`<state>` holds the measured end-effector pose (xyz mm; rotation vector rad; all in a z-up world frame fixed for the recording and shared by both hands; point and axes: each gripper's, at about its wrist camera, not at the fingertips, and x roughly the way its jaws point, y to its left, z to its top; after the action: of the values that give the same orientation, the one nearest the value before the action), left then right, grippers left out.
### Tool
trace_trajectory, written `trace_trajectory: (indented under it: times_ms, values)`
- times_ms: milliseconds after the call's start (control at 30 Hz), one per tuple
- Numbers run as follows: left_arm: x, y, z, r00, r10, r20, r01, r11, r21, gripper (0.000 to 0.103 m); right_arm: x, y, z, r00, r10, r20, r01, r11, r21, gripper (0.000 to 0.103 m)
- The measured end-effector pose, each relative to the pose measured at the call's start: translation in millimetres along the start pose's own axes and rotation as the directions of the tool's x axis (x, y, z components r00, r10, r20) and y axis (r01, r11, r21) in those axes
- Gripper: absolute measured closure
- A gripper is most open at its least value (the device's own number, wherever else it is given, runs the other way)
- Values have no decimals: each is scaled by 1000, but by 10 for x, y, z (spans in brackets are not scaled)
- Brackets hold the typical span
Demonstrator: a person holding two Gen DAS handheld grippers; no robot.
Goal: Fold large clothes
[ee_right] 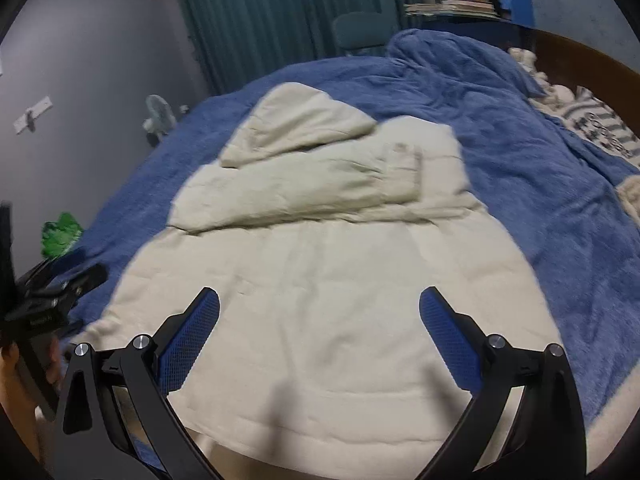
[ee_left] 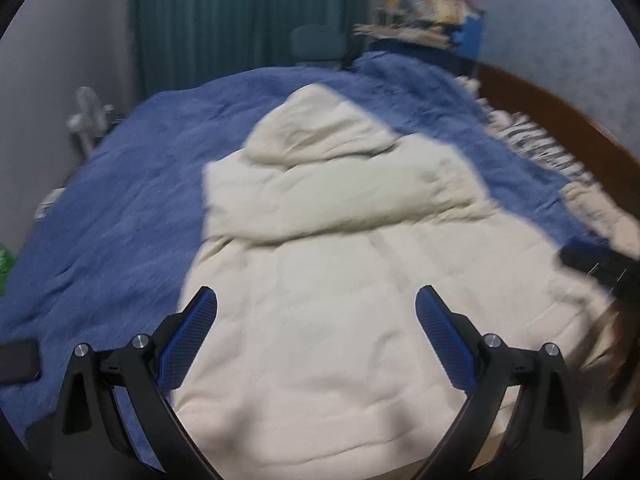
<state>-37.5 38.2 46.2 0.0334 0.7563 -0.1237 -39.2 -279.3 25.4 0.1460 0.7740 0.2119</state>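
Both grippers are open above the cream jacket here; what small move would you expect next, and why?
Probably lower both grippers to the jacket's near hem and pinch it. The left gripper and right gripper hang open, holding nothing, over the cream jacket, whose sleeves already lie folded across the chest on the blue blanket.

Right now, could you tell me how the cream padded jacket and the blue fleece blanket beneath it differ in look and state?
The cream padded jacket is pale and quilted with stitched seams; the blue fleece blanket is deep blue and fuzzy. The jacket lies fairly flat with its sleeves folded across the chest, while the blanket is spread wide and bunched near the headboard. The jacket covers only the middle; the blanket spans the bed. Both are soft textiles, and neither is gripped.
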Motion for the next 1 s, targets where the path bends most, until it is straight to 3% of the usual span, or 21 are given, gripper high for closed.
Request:
trace_trajectory:
  times_ms: [167,267,433,633,733,833,900,1000]
  values:
    - [-22,269,-335,997,80,-17,-80,996,-43,8,-102,-455,-117,992,-123,26,122,992,11,7]
    - [-65,400,-411,992,126,6,-125,991,-40,8,-140,-768,-215,990,-140,-3,140,988,73,7]
    - [49,618,-487,995,79,-62,-87,987,-137,8,-185,-1082,-317,987,-155,-36,159,980,122,7]
    - [16,830,-572,996,42,-78,-58,973,-223,8,-128,-1479,-440,990,-122,-66,135,955,265,7]
    - [-81,931,-553,995,50,-91,-70,969,-238,8,-92,-1593,-468,992,-31,-118,69,941,332,7]
    - [-262,1077,-514,996,-23,-83,-2,958,-288,8,-205,-1620,-490,991,48,-125,-2,937,349,7]
    - [-348,1114,-527,994,-36,-103,6,961,-278,8,-306,-1658,-527,988,93,-120,-44,931,361,7]
    - [-327,1059,-579,984,-52,-171,10,972,-235,8,-382,-1739,-585,986,96,-140,-34,921,389,7]
